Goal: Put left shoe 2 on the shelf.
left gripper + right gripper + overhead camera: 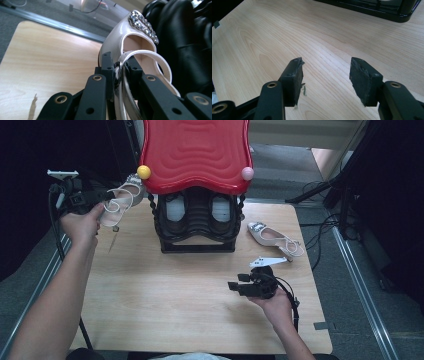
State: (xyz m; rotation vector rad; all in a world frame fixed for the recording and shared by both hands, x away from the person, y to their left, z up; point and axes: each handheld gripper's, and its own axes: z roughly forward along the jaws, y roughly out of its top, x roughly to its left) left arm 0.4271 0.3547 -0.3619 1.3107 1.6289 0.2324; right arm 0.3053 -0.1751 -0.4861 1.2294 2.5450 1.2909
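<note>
Left claw [102, 196] pinches the strap of the shoe [120, 202], held aloft left of the rack [197, 227], toe pointing toward it. Right claw [235, 284] rests spread, empty, above the surface [165, 290].

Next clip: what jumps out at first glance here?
The glossy red wavy top of the black shoe rack at the table's far edge dominates, with a yellow ball and a pink ball at its front corners. Left of it, the left gripper holds a pale rhinestone-trimmed shoe by its strap above the table. Its mate lies right of the rack, near the open right gripper.
</note>
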